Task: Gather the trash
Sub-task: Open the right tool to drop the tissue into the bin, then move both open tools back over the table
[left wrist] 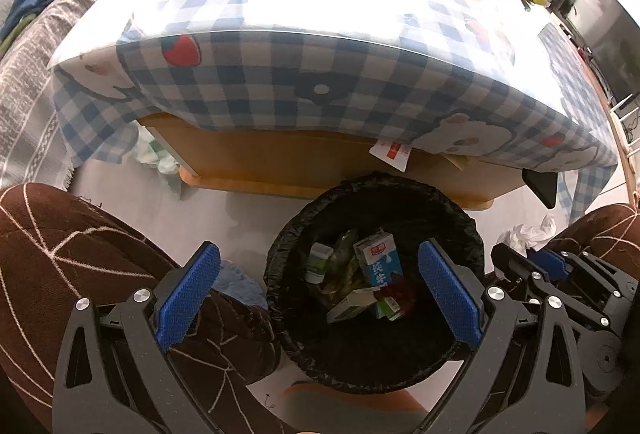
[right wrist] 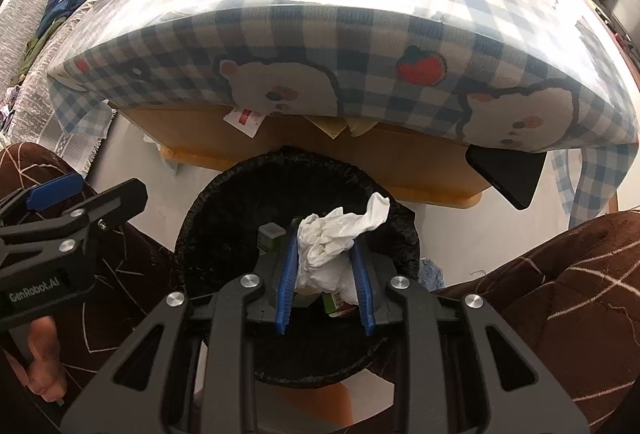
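A round bin lined with a black bag (left wrist: 280,254) stands on the floor between my knees, in front of the table. Inside lie a blue and white milk carton (left wrist: 378,262), a green and white bottle (left wrist: 318,262) and other wrappers. My left gripper (left wrist: 320,290) is open and empty above the bin. My right gripper (right wrist: 326,266) is shut on a crumpled white tissue (right wrist: 332,242) and holds it over the bin (right wrist: 208,230). The right gripper and the tissue also show at the right edge of the left wrist view (left wrist: 528,258).
A low wooden table with a blue checked cloth (left wrist: 320,74) stands just behind the bin. A dark phone (right wrist: 504,170) juts out under its right corner. My knees in brown trousers (left wrist: 60,254) flank the bin. A couch with clothes (left wrist: 40,14) lies to the left.
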`<state>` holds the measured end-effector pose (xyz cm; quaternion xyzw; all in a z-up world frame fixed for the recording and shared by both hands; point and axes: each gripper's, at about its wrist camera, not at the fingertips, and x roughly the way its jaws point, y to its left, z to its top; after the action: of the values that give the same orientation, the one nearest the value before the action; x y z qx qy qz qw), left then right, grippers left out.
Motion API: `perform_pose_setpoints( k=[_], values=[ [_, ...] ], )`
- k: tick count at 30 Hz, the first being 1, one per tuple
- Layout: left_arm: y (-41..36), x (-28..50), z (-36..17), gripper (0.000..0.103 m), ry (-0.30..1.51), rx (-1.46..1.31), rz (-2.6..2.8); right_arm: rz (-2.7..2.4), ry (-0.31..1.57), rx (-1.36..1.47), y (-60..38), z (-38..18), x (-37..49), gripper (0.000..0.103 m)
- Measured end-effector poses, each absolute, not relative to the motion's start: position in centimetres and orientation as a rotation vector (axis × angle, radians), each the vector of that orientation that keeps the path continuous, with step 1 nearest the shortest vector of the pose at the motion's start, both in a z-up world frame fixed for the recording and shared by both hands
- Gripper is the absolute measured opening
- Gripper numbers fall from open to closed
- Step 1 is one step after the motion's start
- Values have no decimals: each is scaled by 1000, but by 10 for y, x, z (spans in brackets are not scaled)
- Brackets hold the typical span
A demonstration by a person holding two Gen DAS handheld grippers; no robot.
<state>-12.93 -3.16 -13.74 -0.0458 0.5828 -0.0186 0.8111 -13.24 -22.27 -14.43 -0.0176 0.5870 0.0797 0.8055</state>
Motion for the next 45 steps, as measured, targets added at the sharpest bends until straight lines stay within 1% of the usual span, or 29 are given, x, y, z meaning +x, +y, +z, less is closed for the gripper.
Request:
perform_pose_setpoints(
  k=[3, 5, 6, 8, 10, 12, 14, 18, 20, 24, 26, 29, 37, 45],
  values=[
    [-31, -129, -138, 97, 1242, -101, -39, 175, 1255, -34, -223, -143, -132, 30],
    [-31, -130, -138, 97, 1240, -102, -41, 171, 1249, -25, -224, -141, -132, 39],
    [-31, -130, -137, 97, 1239, -101, -42, 170, 1245, -25, -225, -139, -133, 41],
    [-32, -130, -136, 97, 1239, -103, -46, 169, 1239, -21, -228, -135, -134, 51],
    [-32, -130, -135, 97, 1235, -104, -52, 159, 1230, -21, -230, -131, -135, 59],
    [-33, -130, -132, 97, 1230, -105, -60, 151, 1209, -30, -233, -124, -137, 64],
    [-36, -131, -128, 97, 1223, -103, -64, 130, 1178, -34, -237, -115, -140, 72],
    [-39, -129, -116, 97, 1198, -97, -85, 119, 1147, -24, -247, -99, -141, 76],
    [-40, -127, -109, 97, 1187, -100, -91, 110, 1118, -18, -251, -87, -142, 82],
    [-43, -124, -94, 97, 1160, -98, -106, 97, 1066, -18, -254, -68, -139, 86],
    [-45, -122, -86, 97, 1146, -96, -115, 87, 1036, -20, -255, -59, -138, 90],
    [-47, -118, -75, 97, 1129, -99, -121, 42, 988, -33, -261, -49, -133, 94],
    [-62, -103, -47, 97, 1079, -87, -153, -19, 904, -42, -280, -24, -118, 94],
    [-86, -86, -24, 97, 1033, -56, -196, -62, 876, -35, -301, -10, -98, 94]
  ],
)
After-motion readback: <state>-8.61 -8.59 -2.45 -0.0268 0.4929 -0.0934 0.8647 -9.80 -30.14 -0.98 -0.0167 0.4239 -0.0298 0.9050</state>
